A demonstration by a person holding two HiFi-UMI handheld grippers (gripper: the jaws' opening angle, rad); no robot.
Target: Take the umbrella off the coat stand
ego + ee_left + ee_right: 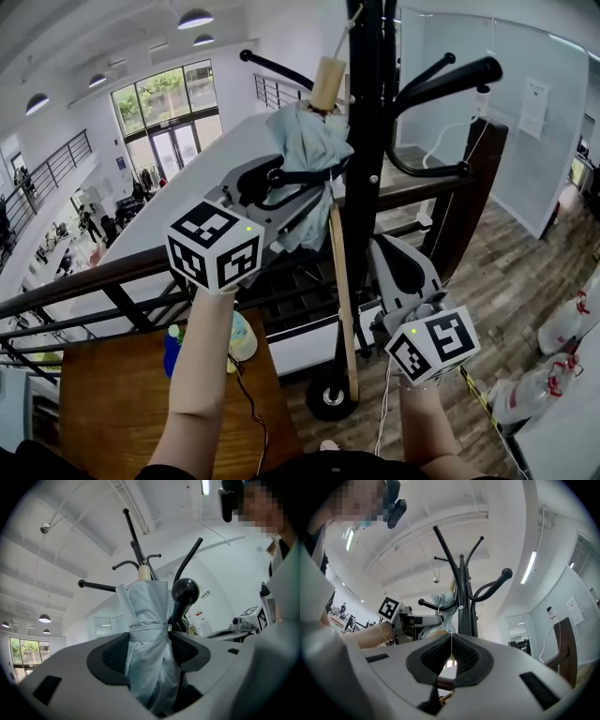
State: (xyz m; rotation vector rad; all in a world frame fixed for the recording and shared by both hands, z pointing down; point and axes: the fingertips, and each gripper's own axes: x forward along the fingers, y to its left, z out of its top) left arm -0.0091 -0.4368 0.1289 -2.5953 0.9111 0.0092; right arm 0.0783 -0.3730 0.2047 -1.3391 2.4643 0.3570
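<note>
The one umbrella (309,155) hung by its wooden handle (328,82) high on the single coat stand (366,244). So the left gripper (149,643) was raised to it, fingers closed against the folded canopy at its strap, probably to lift it clear of the hook. The right gripper (451,654), second of two, sat lower beside the pole, fingers together on nothing.

A black coat stand (366,141) on the wooden floor (511,272) carries a pale blue umbrella (309,150) hung among its hooks
</note>
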